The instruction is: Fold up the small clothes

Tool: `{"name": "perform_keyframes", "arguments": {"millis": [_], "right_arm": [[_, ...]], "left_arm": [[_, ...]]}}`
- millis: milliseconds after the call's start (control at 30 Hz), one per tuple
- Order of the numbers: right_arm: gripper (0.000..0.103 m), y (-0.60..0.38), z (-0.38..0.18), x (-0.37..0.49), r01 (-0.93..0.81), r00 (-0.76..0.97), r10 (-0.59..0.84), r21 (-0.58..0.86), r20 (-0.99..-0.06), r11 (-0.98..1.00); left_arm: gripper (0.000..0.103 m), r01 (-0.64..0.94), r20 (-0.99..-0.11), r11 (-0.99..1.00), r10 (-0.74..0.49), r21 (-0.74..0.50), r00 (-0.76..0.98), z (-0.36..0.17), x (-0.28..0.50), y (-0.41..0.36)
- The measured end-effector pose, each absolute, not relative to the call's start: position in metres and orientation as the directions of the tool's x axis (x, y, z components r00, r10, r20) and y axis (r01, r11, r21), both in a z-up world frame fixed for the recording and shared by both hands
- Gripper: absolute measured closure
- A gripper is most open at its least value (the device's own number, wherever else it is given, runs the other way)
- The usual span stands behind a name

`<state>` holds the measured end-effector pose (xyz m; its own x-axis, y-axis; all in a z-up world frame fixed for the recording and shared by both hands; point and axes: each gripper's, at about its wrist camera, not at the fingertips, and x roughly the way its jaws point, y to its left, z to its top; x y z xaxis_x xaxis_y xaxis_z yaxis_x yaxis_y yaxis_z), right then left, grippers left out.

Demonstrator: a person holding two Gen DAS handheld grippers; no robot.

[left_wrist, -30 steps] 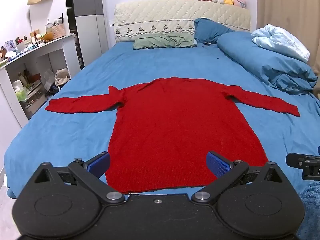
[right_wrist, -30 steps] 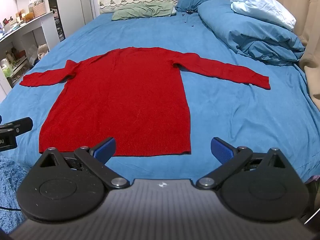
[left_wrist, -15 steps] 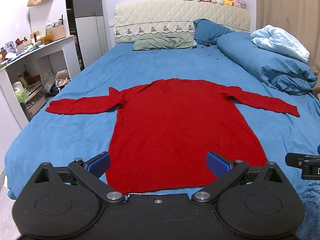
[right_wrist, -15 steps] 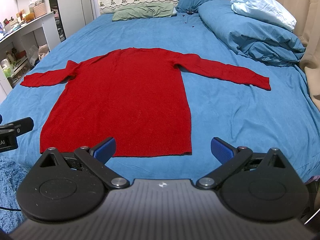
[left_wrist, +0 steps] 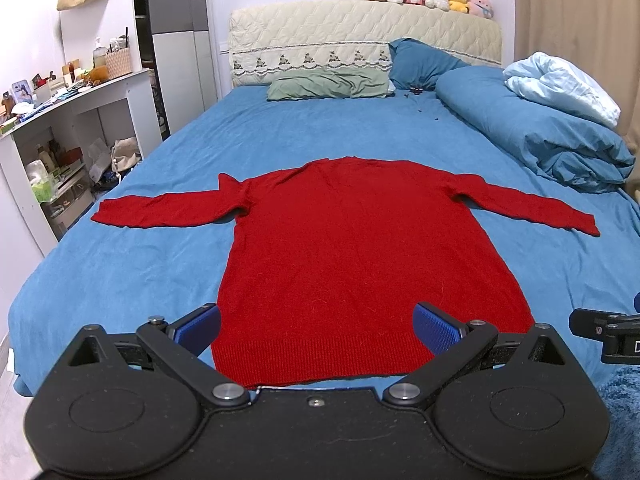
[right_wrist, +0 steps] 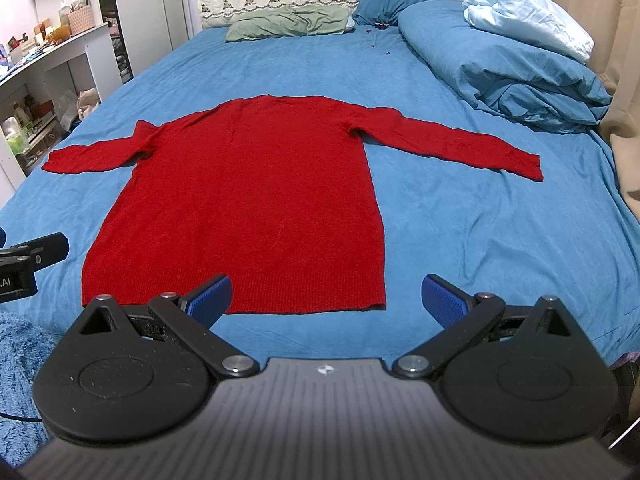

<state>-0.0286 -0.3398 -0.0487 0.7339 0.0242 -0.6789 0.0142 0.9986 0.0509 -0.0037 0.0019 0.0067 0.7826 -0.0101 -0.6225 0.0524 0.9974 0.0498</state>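
Red sweater (left_wrist: 360, 256) lies flat on the bed (left_wrist: 120, 264), long axis 6 to 12 o'clock, hem toward me, neck toward the headboard (left_wrist: 360, 40), sleeves at 9 and 3. My left gripper (left_wrist: 316, 326) and right gripper (right_wrist: 326, 294) hover released at its hem.

Red sweater (right_wrist: 256, 208) flat on bed (right_wrist: 480, 240), right tongs (right_wrist: 328, 300) spread.

Both views are bright and evenly lit with soft shadows and no glare, sharp in the middle, while fisheye bending curves the bed (left_wrist: 120, 264) edges and dark vignetting fills the corners.
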Motion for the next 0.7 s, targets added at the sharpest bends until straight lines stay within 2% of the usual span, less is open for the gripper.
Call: {"name": "perform_keyframes", "arguments": {"millis": [700], "right_arm": [[0.000, -0.3395, -0.0489, -0.0290, 0.015, 0.734, 0.024, 0.052, -0.678, 0.999]], "left_arm": [[0.000, 0.048, -0.621, 0.998, -0.007, 0.050, 0.783, 0.0074, -0.0037, 0.0030]]}}
